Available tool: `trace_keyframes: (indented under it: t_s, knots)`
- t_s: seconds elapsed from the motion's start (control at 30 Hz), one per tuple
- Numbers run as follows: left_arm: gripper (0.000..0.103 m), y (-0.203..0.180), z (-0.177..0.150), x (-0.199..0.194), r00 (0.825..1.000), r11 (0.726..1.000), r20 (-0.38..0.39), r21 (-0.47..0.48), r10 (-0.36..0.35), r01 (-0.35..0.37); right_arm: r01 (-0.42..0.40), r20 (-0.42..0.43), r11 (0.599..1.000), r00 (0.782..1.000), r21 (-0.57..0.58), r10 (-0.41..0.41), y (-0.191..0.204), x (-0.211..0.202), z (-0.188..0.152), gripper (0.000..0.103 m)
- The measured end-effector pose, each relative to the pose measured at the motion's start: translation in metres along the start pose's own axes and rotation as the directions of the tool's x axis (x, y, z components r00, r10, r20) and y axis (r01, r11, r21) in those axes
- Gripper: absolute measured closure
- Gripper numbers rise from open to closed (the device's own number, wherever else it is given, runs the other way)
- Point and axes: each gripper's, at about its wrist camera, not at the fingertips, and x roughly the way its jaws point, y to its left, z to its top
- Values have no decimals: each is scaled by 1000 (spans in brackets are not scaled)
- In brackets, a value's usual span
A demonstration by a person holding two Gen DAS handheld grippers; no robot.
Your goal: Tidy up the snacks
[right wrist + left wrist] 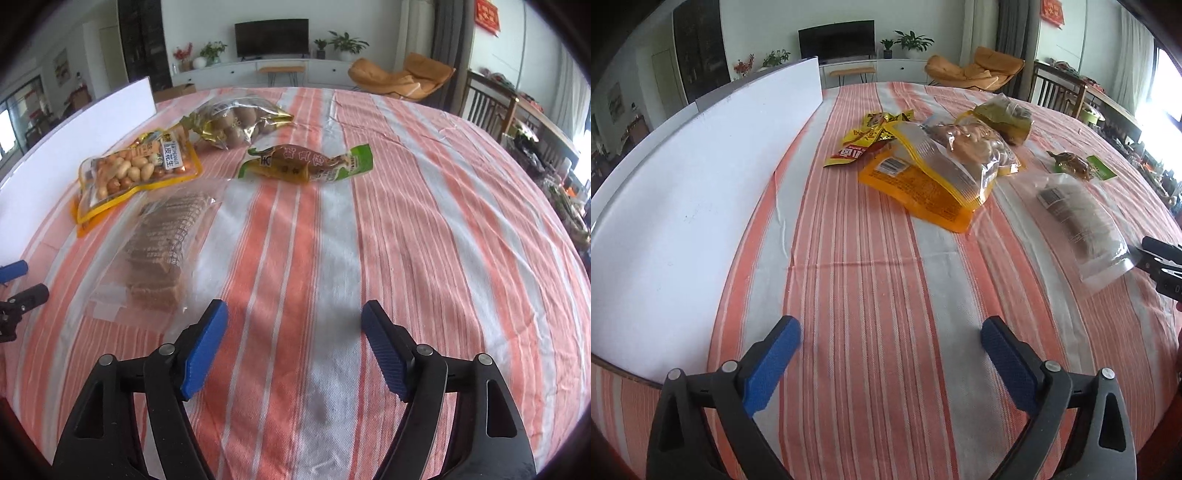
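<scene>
Snack packs lie on the striped tablecloth. A yellow peanut bag (938, 173) (136, 170) lies in the middle. Red-yellow sachets (871, 136) lie beside it. A clear wafer pack (1082, 218) (162, 251) lies nearest my right gripper. A gold-edged bag of brown balls (236, 122) (1004, 118) and a green-ended sausage pack (303, 164) (1075, 166) lie farther off. My left gripper (890, 332) is open and empty above bare cloth. My right gripper (295, 317) is open and empty, just right of the wafer pack; it also shows at the right edge of the left wrist view (1160, 258).
A long white board (701, 177) (74, 136) stands along the table's left side. Wooden chairs (491, 99) stand past the far right edge. The table edge curves close at the lower left of the left wrist view.
</scene>
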Motion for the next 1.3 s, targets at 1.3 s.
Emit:
trace_keyframes:
  t_s: [1.3]
  knots:
    - [0, 0, 1, 1, 1000, 1000, -4, 0, 1, -1, 3, -1, 1000, 1000, 7, -3, -1, 0, 0, 22]
